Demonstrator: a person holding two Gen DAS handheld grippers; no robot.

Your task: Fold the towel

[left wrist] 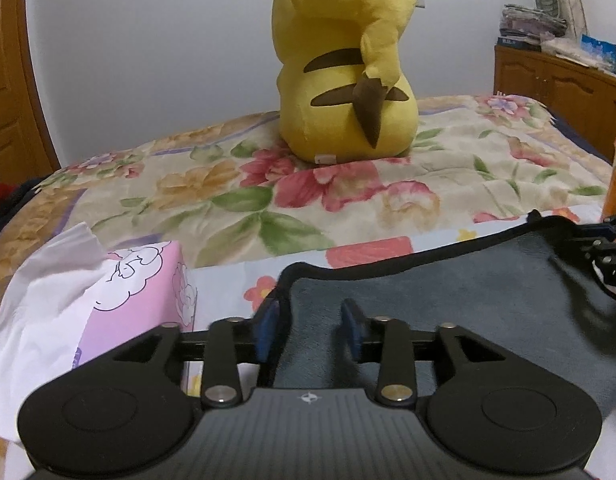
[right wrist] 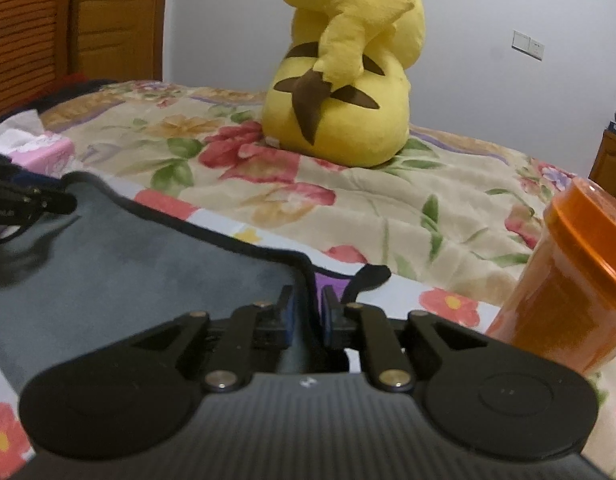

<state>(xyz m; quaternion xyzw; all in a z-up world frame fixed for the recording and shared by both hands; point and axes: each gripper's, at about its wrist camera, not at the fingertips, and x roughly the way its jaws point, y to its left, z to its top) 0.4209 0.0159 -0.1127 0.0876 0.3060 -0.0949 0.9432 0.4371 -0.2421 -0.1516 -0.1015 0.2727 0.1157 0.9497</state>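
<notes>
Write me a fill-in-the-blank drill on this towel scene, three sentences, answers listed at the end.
1. The towel is grey with a ____ border.
2. The plush toy sitting on the floral bedspread is ____ in colour.
3. The left gripper works at one far corner of the towel; beside it stands a pink ____ box.

Missing words: black; yellow; tissue

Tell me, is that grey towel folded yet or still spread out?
Spread, apparently: the grey towel lies as one flat layer on the bed, its dark hem showing along the far edge; near side hidden.
</notes>
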